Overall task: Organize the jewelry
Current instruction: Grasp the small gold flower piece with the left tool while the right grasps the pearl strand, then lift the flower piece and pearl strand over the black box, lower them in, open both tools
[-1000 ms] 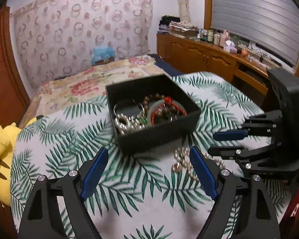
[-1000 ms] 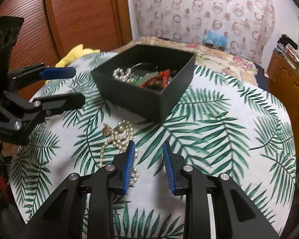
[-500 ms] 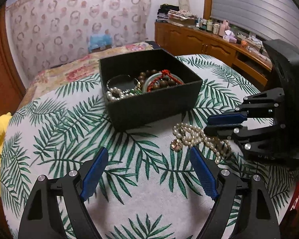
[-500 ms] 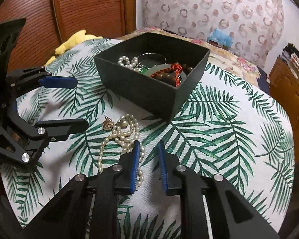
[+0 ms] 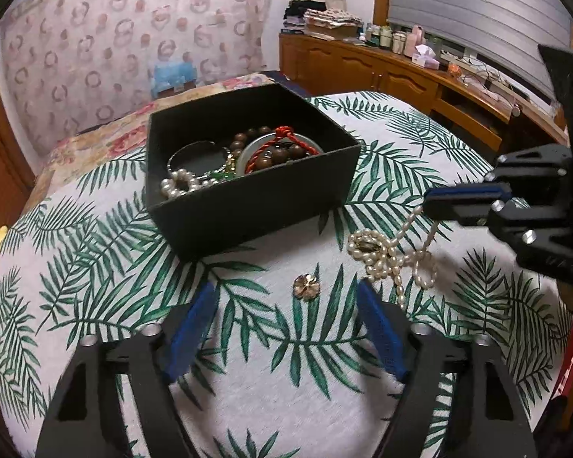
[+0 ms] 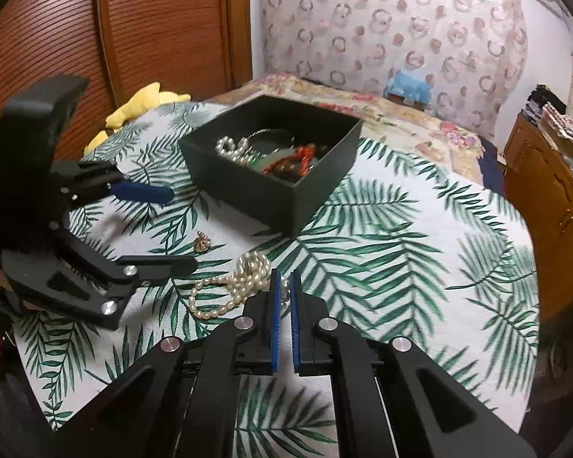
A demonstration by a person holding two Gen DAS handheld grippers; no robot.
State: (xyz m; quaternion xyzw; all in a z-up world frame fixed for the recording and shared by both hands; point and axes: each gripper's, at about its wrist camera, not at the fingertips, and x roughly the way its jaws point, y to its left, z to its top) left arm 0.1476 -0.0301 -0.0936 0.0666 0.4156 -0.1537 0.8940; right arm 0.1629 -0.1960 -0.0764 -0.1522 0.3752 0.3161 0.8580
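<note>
— Jaws? 
— My right gripper (image 6: 285, 286) is clamped on the pearl necklace (image 5: 391, 255), strand partly lifted, just in front of the black jewelry box (image 5: 248, 175). My left gripper (image 5: 286, 316) is spread wide, holding nothing. 
— Anything else? 
— A gold brooch (image 5: 306, 287) lies loose near the box.

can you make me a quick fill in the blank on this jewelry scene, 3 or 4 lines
1. The right gripper is shut on the ____ necklace.
2. The left gripper is ____.
3. The brooch lies on the cloth, ____ the box.
4. The red cord lies ____ the box.

Missing words: pearl; open; outside; inside
</note>
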